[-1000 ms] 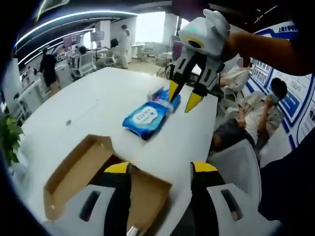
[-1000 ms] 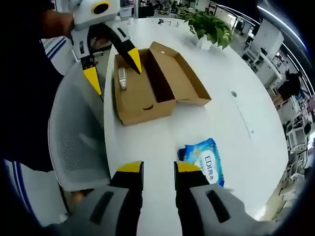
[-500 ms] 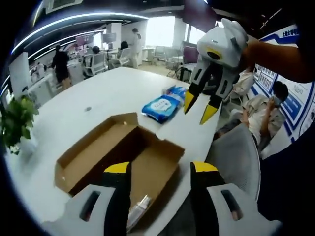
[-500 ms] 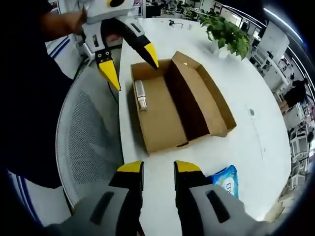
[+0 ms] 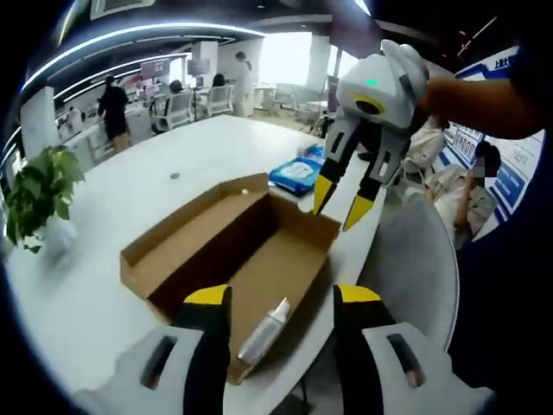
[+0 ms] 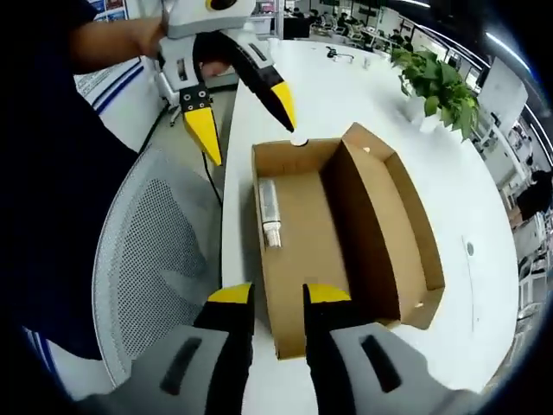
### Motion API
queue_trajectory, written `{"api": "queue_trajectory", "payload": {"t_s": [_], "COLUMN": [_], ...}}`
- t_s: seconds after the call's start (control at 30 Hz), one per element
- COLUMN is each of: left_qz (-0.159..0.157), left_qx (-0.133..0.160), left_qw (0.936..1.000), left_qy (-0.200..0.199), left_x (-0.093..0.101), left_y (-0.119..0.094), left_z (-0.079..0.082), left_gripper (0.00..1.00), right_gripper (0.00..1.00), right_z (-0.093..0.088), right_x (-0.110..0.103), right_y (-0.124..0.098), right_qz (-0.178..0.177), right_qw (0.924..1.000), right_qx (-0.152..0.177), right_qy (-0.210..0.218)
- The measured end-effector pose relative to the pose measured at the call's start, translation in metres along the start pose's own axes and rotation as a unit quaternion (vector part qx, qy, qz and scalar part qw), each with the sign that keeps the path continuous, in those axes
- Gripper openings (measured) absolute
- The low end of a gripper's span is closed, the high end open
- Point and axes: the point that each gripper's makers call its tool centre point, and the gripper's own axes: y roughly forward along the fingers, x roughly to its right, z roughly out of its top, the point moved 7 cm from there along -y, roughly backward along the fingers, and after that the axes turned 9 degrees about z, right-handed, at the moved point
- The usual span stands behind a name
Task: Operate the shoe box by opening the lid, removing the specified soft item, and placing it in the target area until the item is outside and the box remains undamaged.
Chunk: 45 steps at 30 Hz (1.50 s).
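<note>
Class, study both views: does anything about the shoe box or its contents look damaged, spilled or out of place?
Nothing stands out. The shoe box sits open on the white table, walls intact, a small tube lying inside. The blue wipes pack rests beyond the box.

Both views look down close at the open shoe box point(image 5: 233, 259) point(image 6: 346, 233) from opposite ends above the counter point(image 5: 130, 190) point(image 6: 346, 95), facing each other.

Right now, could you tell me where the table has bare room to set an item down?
The white table is bare between the open box, the plant and the blue wipes pack. It is crowded at the box's near edge by the mesh chair, where both grippers hover.
</note>
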Motion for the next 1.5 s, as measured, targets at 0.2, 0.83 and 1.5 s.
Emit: {"api": "queue_trajectory", "payload": {"t_s": [0.2, 0.83, 1.5], "left_qz": [-0.033, -0.086, -0.136], "left_qx": [-0.015, -0.148, -0.223], "left_qw": [0.9987, 0.9734, 0.9445], "left_qy": [0.035, 0.153, 0.199], "left_x": [-0.003, -0.041, -0.043], "left_y": [0.007, 0.049, 0.078], "left_z": [-0.006, -0.02, -0.041], "left_gripper": [0.42, 0.24, 0.27], "right_gripper": [0.18, 0.17, 0.16], "right_z": [0.013, 0.014, 0.009], "right_x": [0.009, 0.041, 0.046], "right_y": [0.016, 0.098, 0.138], "right_qz": [0.012, 0.105, 0.174], "right_qw": [0.9999, 0.9938, 0.9819], "right_qx": [0.007, -0.037, -0.076], "right_qy": [-0.004, -0.005, -0.008]}}
